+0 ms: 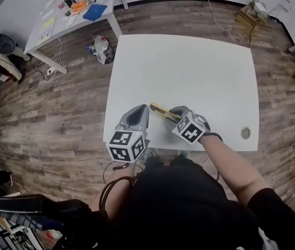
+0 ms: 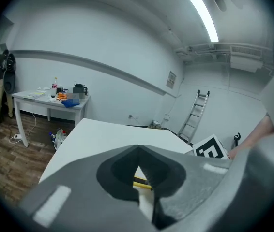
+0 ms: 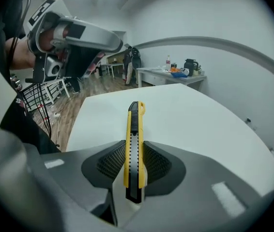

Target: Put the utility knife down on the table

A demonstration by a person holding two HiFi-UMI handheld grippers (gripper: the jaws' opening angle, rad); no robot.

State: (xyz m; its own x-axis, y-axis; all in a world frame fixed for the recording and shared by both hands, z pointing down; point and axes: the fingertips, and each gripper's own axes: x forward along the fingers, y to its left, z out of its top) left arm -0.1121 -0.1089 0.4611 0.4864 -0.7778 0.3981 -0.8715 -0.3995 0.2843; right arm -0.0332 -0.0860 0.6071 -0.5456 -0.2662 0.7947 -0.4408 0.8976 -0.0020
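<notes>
Utility knife (image 3: pixel 133 149): pinched mid-body in the right gripper (image 3: pixel 133 166), long axis along its jaws, tip projecting over the table (image 1: pixel 189 72) by the near edge. Left gripper (image 2: pixel 139 173): pressed together, empty, just beside that tip. Right gripper view alone shows the pinch; head view places it, clearance above surface undetermined.

utility knife (image 3: pixel 133 129) | yellow-black — pinched between right tongs (image 3: pixel 133 164) | over table (image 1: pixel 189 72)
</notes>
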